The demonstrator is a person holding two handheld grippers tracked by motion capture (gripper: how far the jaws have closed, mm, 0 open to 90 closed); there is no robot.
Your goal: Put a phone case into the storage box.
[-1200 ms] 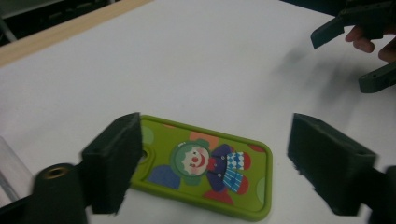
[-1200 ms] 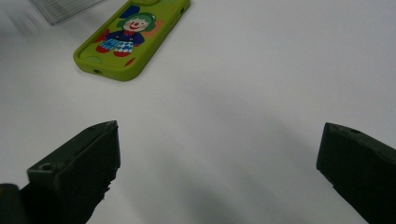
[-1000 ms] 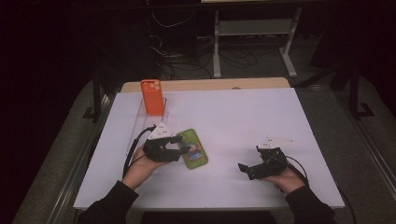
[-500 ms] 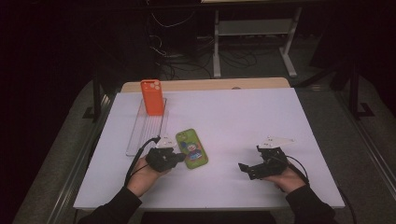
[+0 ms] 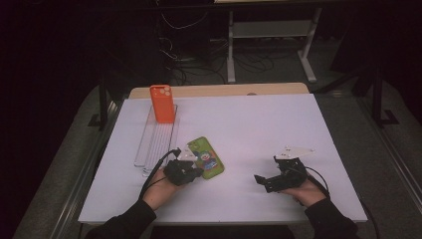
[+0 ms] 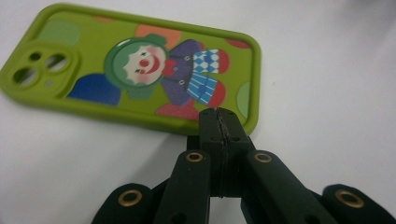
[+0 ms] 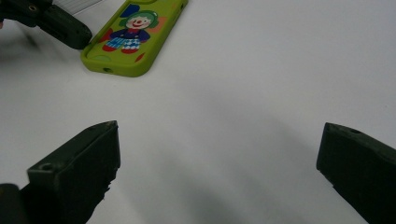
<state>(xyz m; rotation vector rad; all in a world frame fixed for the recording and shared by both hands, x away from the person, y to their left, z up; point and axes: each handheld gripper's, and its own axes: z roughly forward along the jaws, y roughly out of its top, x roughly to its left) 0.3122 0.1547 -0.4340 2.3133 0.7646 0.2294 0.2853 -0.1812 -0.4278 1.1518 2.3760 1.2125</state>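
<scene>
While my left hand-held gripper (image 6: 219, 122) sat low on the counter (image 5: 259, 124) with its jaws clenched together, their tips met at the near long edge of the green phone case (image 6: 140, 70), and I could not tell whether they pinched its rim or only touched it. That case lay flat, clown side up, just right of the clear slotted rack (image 5: 157, 142), at whose far end an orange phone case (image 5: 162, 103) stood upright. My right hand-held gripper (image 5: 272, 180) rested well apart to the right, its jaws spread wide and empty.

I judged the risk to be on the left: closed tips pressing at a soft, thin edge could slide the case across the smooth white top instead of lifting it, or slip off the rim. A careless shove toward the rack might knock the orange case over.

Matte white and bare elsewhere, the counter gave little friction. Beyond it the room was dark, with cables and a pale metal frame (image 5: 271, 35) on the floor.
</scene>
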